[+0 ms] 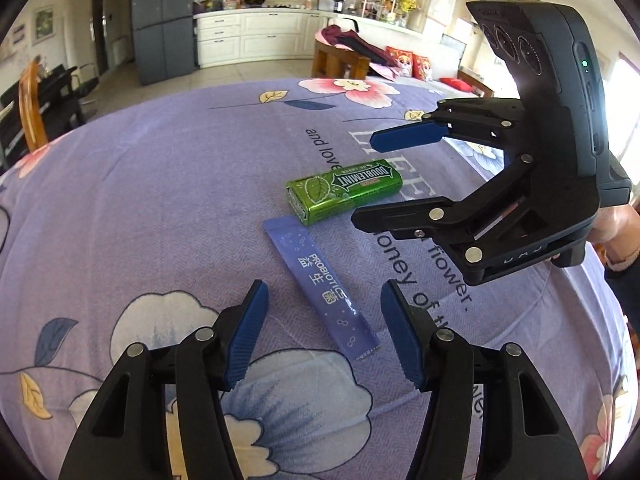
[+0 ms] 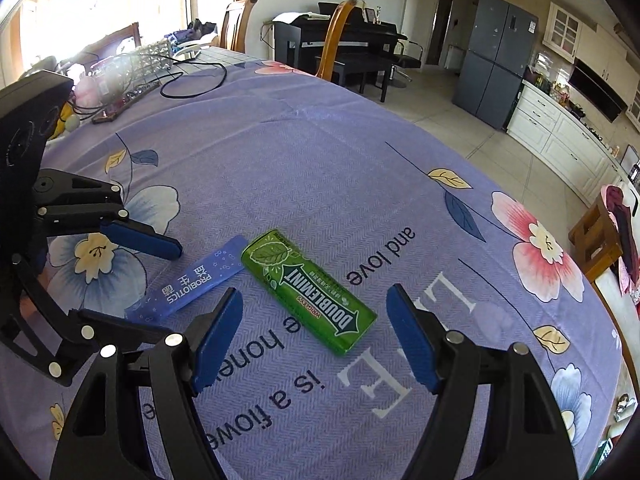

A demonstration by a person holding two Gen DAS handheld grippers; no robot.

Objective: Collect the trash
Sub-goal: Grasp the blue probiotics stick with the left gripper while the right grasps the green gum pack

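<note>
A green Doublemint gum pack [image 1: 344,190] [image 2: 310,290] lies flat on the purple floral tablecloth [image 1: 160,200]. Touching its end is a purple probiotics sachet [image 1: 320,288] [image 2: 188,284], also flat. My left gripper [image 1: 323,292] [image 2: 174,292] is open, hovering low with the sachet's near half between its blue pads [image 1: 248,336]. My right gripper [image 2: 315,294] [image 1: 365,178] is open too. It comes in from the right and straddles the gum pack's near end. Neither gripper holds anything.
A person's hand [image 1: 612,224] holds the right gripper's handle. At the table's far end sit a black cable [image 2: 192,80], a crystal box [image 2: 154,58] and small clutter. Wooden chairs [image 2: 336,36] stand at the table's far edge. A kitchen lies beyond.
</note>
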